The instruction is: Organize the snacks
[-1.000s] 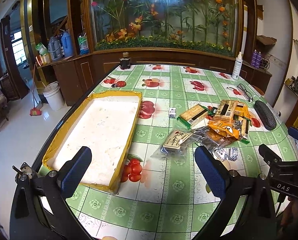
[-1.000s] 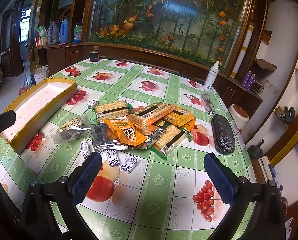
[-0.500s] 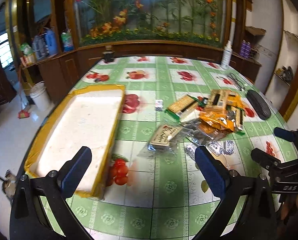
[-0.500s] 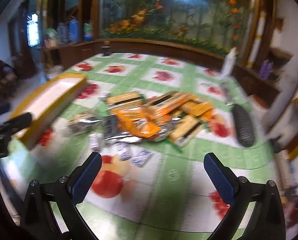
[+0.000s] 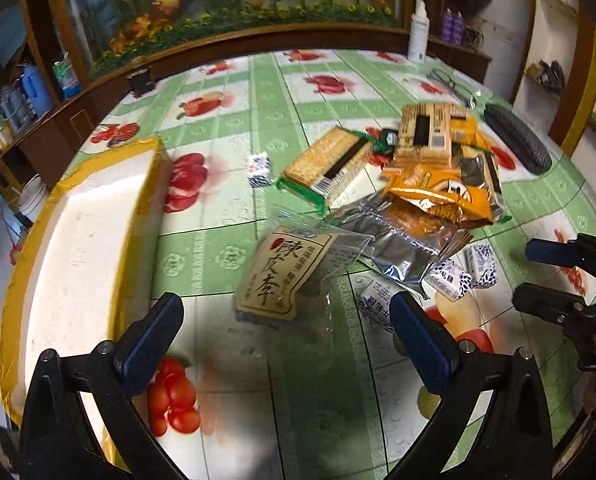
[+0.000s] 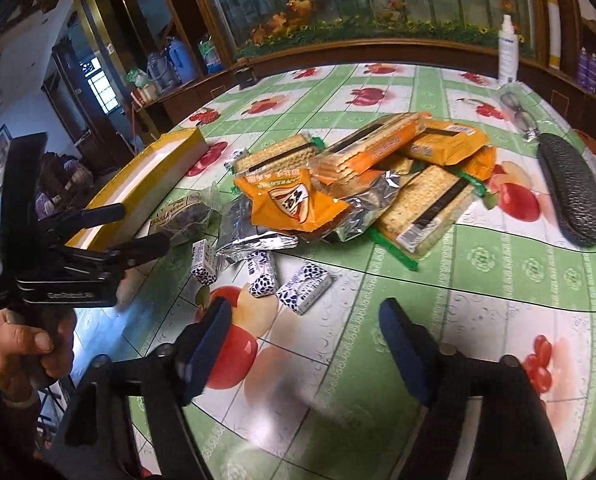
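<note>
A pile of snacks lies mid-table: cracker packs (image 5: pixel 330 166) (image 6: pixel 426 208), an orange bag (image 5: pixel 438 196) (image 6: pixel 293 204), silver foil packs (image 5: pixel 402 248), a clear pack with a tan label (image 5: pixel 281 276) (image 6: pixel 185 216), and small blue-and-white candies (image 5: pixel 450 280) (image 6: pixel 304 286). My left gripper (image 5: pixel 285 336) is open and empty, just short of the tan-label pack. My right gripper (image 6: pixel 304 332) is open and empty, just short of the candies. The yellow-rimmed white tray (image 5: pixel 77 240) (image 6: pixel 153 176) sits at the left.
A black glasses case (image 5: pixel 516 144) (image 6: pixel 574 192), spectacles (image 6: pixel 518 110) and a white spray bottle (image 5: pixel 418 32) (image 6: pixel 508 48) stand right and far right. A lone candy (image 5: pixel 259 168) lies near the tray. A dark jar (image 5: pixel 139 82) is at the far edge.
Both grippers have moved forward and lower toward the snack pile, which now looks closer. Both stay open and empty. The snacks have not moved.
</note>
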{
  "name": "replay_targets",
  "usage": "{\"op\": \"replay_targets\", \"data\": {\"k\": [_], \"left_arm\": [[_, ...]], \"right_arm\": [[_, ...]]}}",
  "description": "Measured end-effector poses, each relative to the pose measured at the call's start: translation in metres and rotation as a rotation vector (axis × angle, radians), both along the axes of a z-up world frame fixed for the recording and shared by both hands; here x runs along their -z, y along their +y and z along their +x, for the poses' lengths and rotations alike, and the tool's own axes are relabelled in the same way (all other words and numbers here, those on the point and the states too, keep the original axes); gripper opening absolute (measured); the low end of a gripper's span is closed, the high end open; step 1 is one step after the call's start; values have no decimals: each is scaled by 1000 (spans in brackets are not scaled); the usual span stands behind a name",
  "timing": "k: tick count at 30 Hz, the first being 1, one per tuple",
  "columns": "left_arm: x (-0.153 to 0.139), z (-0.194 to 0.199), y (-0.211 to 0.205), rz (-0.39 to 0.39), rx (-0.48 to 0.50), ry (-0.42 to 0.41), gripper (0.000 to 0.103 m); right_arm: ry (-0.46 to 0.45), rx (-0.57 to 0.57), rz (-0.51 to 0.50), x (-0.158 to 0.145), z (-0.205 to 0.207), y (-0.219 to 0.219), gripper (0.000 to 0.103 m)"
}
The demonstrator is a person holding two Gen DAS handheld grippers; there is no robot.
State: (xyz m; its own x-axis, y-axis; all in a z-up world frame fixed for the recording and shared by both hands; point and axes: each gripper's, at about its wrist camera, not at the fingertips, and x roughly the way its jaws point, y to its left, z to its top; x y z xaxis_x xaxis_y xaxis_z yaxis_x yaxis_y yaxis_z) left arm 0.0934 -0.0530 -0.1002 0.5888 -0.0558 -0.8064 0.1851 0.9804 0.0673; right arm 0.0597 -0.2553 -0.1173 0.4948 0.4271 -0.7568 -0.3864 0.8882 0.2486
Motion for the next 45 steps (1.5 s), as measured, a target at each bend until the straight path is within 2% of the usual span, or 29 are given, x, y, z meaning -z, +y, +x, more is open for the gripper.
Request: {"op": "replay_targets", "data": {"k": [2, 4, 6, 14, 16, 17, 18, 19, 21, 23, 25, 29, 34, 45], "left_arm": [[5, 5, -2, 25, 12, 4, 103], [10, 9, -2, 39, 19, 8, 103], [12, 13, 1, 4, 41, 3, 103], [18, 30, 10, -89, 64, 20, 102], [19, 32, 11, -116, 67, 19, 95], [19, 33, 12, -140, 66, 25, 84], [20, 34, 13, -145, 59, 28, 62], [22, 35, 13, -113, 46, 33, 56], [24, 31, 9, -60, 53, 12, 54], [23, 27, 6, -47, 61, 6, 53], [21, 22, 7, -72, 64, 2, 51], [15, 13, 12, -171, 60, 12, 49], [2, -2, 15, -245, 47, -1, 46], [-34, -42, 32, -274, 17, -97, 46]], "right_arm": [[21, -15, 3, 7, 6, 6, 50], [43, -24, 0, 14, 12, 12, 43], [50, -26, -16, 19, 16, 17, 34], [33, -6, -77, 20, 32, 28, 35], [23, -4, -96, 20, 33, 31, 35], [18, -4, -102, 20, 33, 32, 34], [13, -3, -110, 20, 32, 32, 32], [9, -2, -111, 20, 31, 31, 31], [6, 12, -109, 20, 30, 27, 21], [15, 22, -76, 20, 29, 19, 20], [23, 32, -46, 20, 28, 12, 20], [31, 41, -9, 17, 23, 5, 20], [-1, 51, -5, 4, 8, 0, 20], [-63, 20, 40, -26, -13, 11, 20]]}}
